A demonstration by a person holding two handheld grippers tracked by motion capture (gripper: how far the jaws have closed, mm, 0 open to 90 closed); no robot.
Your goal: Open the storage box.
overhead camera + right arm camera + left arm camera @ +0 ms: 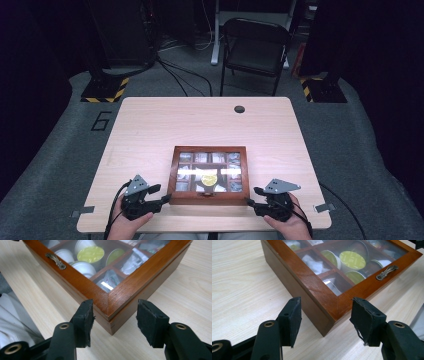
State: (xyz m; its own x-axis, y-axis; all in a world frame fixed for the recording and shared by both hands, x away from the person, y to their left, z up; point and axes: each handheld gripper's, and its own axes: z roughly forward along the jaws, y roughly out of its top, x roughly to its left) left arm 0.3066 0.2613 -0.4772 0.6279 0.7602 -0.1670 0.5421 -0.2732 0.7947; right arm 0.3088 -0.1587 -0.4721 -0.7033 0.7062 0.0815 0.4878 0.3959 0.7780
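A black folding chair (255, 47) stands beyond the table (150, 130).

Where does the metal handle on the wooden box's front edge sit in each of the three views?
High view: the metal handle is a tiny mark at the middle of the wooden box's near edge, low centre.
Left gripper view: upper right, on the lid frame.
Right gripper view: upper left.
Shared landmark: the yellow-topped capsule under the glass lid.

Box's (332, 293) far corners cropped
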